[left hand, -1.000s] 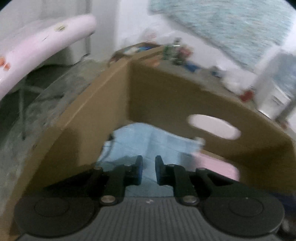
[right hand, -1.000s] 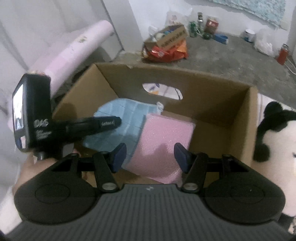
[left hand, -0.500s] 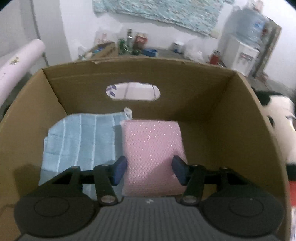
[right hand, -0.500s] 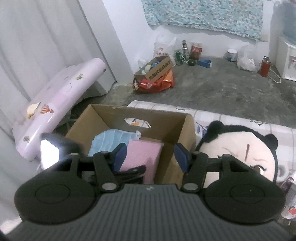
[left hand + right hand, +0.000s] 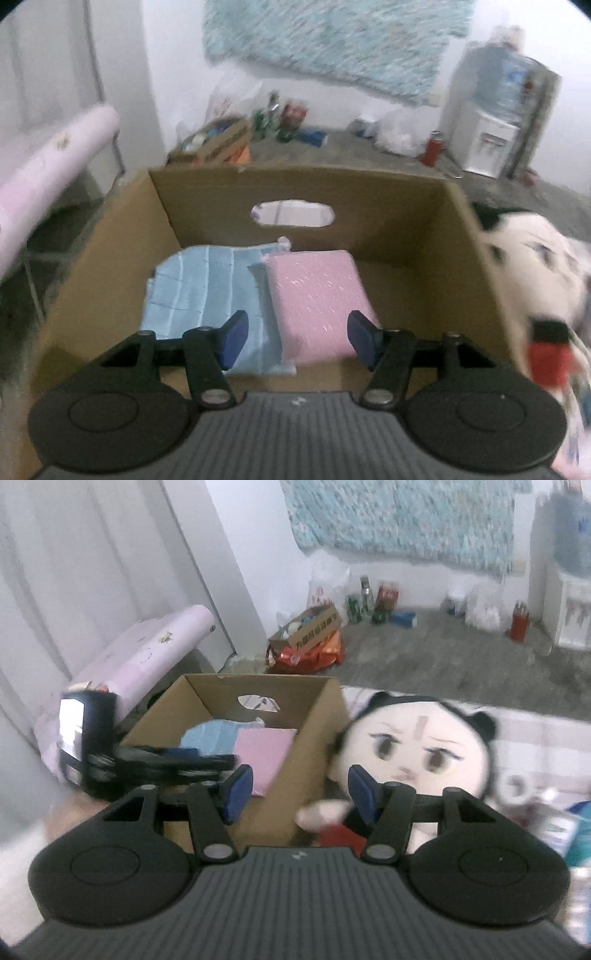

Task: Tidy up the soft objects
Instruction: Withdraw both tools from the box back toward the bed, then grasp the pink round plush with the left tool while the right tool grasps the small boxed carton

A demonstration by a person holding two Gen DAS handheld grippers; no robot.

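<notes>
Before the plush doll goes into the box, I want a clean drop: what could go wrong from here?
1. The black-haired plush doll leans against the brown cardboard box; grabbing it could nudge the box.
2. The folded blue cloth and pink pad cover much of the floor; the bulky doll may rumple them or sit proud.
3. The open left gripper hangs over the box, where the open right gripper would bring the doll.

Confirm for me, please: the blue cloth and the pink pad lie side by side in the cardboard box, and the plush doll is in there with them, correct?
Not quite. The blue cloth and the pink pad do lie side by side in the cardboard box, but the plush doll sits outside it, against its right wall, as the right wrist view shows.
</notes>
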